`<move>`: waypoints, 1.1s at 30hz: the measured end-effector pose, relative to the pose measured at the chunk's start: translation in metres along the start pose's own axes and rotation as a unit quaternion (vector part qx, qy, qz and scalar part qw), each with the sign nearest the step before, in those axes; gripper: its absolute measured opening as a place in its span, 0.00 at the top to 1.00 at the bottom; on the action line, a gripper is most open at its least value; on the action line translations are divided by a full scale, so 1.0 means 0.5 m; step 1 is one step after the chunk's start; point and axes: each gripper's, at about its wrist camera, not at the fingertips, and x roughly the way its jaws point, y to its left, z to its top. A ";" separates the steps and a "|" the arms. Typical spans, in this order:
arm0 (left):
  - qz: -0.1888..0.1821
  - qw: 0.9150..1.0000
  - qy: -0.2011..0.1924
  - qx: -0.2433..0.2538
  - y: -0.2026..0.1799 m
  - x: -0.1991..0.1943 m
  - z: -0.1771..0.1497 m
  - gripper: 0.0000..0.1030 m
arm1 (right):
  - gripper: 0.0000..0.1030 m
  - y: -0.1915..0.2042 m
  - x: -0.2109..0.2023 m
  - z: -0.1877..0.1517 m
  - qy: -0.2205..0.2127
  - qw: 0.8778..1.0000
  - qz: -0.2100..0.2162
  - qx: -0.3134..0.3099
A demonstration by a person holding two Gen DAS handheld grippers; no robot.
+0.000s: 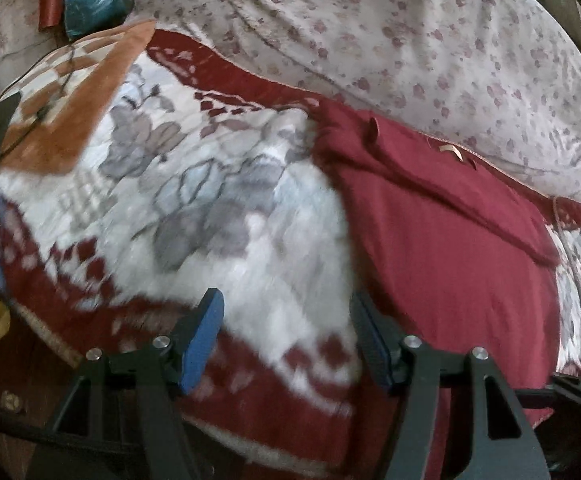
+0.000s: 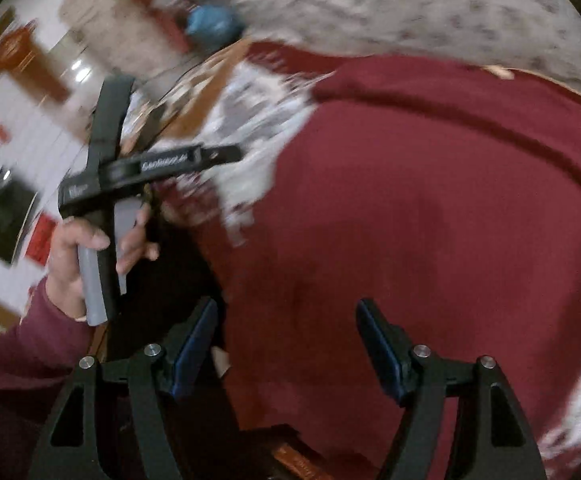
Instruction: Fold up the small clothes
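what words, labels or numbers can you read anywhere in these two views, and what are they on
None can be read for sure.
Pale lettering on the black bar of the left hand-held gripper, seen from the right wrist view: too blurred to read.
A smaller pale mark on the same tool near its grey handle: too blurred to read.
The dark red knitted garment, the red and white flowered blanket and the right hand-held gripper show no text.

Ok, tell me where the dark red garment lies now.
The dark red garment lies flat on the patterned blanket, right of centre in the left wrist view.
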 end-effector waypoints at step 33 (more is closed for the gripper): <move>-0.063 0.996 0.061 0.007 0.012 -0.028 -0.197 0.24 | 0.20 -0.162 -0.132 -0.262 0.069 0.971 -0.102 0.204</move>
